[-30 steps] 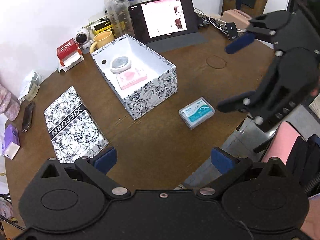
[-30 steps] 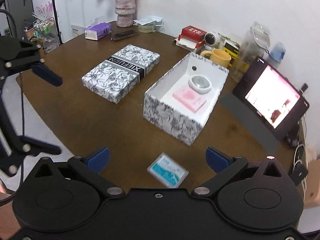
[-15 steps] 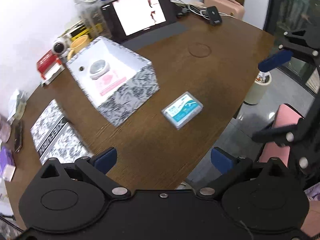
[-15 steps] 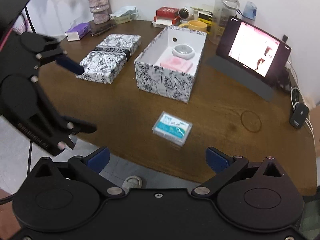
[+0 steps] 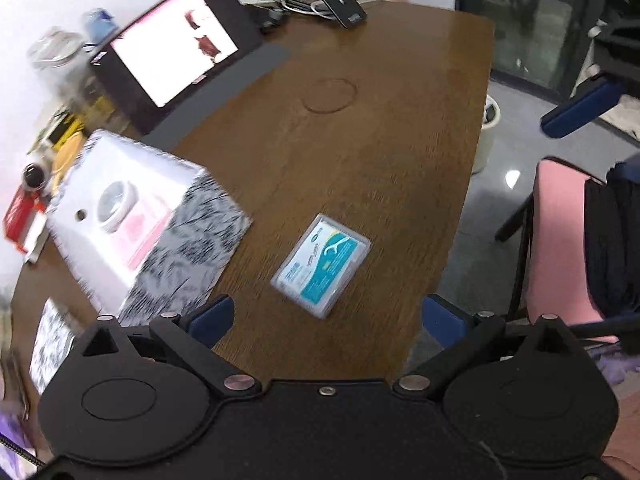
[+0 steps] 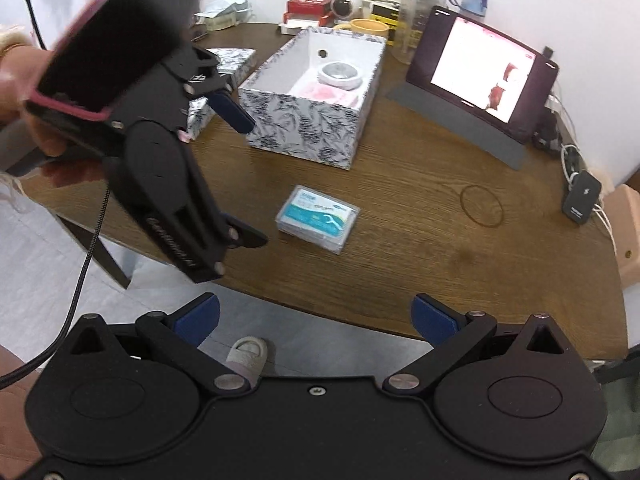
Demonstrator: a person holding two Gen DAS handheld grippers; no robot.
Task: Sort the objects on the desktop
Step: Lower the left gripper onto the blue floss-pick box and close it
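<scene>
A: Since half a second ago the left hand-held gripper [image 5: 326, 318] has swung further right and closer to the tabletop [image 5: 384, 152]; the floss pick case [image 5: 321, 265] now lies just ahead of its blue fingertips [image 5: 210, 318], and the open patterned box [image 5: 136, 216] has slid towards the left edge of its view.

B: And the right hand-held gripper [image 6: 316, 316]?

A: It has pulled back past the tabletop edge, above the floor and a shoe [image 6: 247, 356]. Both have their jaws spread wide and empty.

B: What stands around the case?

A: It lies flat and alone on bare wood near the front edge. The box sits beyond it, with a white round tin [image 6: 339, 74] and a pink packet [image 6: 328, 94] inside. The tablet [image 6: 482, 70] stands further back. From the right wrist, the left tool's black body [image 6: 168, 168] covers part of the box lid [image 6: 230, 65].
</scene>
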